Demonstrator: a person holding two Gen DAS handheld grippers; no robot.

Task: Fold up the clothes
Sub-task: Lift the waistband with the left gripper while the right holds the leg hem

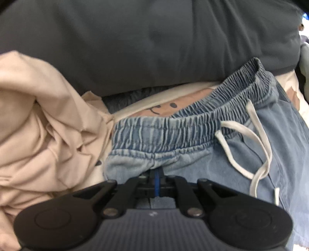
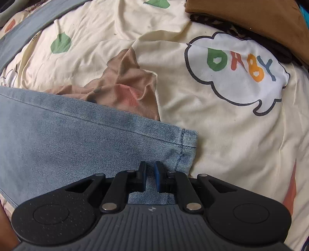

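Note:
Light blue denim pants lie on a printed sheet. In the left wrist view their gathered elastic waistband (image 1: 173,131) and white drawstring (image 1: 256,139) run across the middle. My left gripper (image 1: 157,172) is shut on the denim just below the waistband, with the cloth bunched at its tips. In the right wrist view a pant leg (image 2: 77,135) spreads to the left and ends in a stitched hem (image 2: 188,142). My right gripper (image 2: 150,170) points down onto that leg end, its jaws a narrow gap apart with denim pinched between them.
A crumpled beige garment (image 1: 38,115) lies left of the waistband, with a dark grey cushion (image 1: 135,38) behind it. The cream sheet (image 2: 231,144) carries a "BABY" cloud print (image 2: 237,65) and bunches into a brown fold (image 2: 127,85). A brown garment (image 2: 251,17) lies at the far right.

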